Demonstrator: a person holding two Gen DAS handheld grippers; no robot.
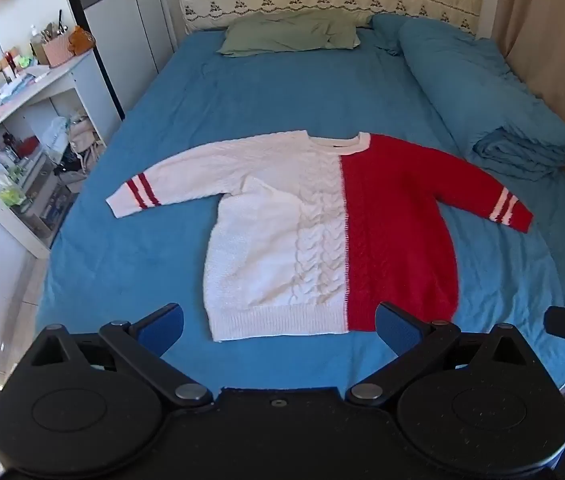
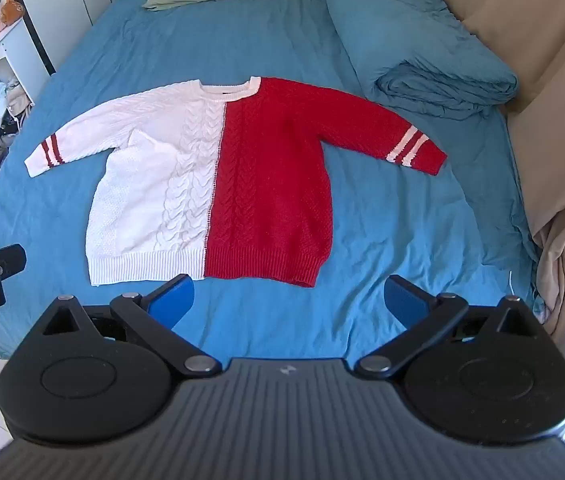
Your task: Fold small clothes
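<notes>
Both tools are held back at the foot of the bed, which suits a moment before any fold is begun. The left gripper [image 1: 279, 322], black with blue pads, has its jaws spread wide and holds nothing; the right gripper [image 2: 289, 298] matches it, equally wide and empty. Just beyond their tips lies the half-white, half-red cable-knit sweater [image 2: 218, 176], spread face up on the blue bed sheet [image 2: 382, 240], hem nearest the tools, collar away and both striped sleeves stretched sideways, probably so each gripper can take its own side. Farther off sit the rolled blue duvet [image 1: 482, 92] by the beige curtain and the green pillow [image 1: 290, 34] at the headboard.
</notes>
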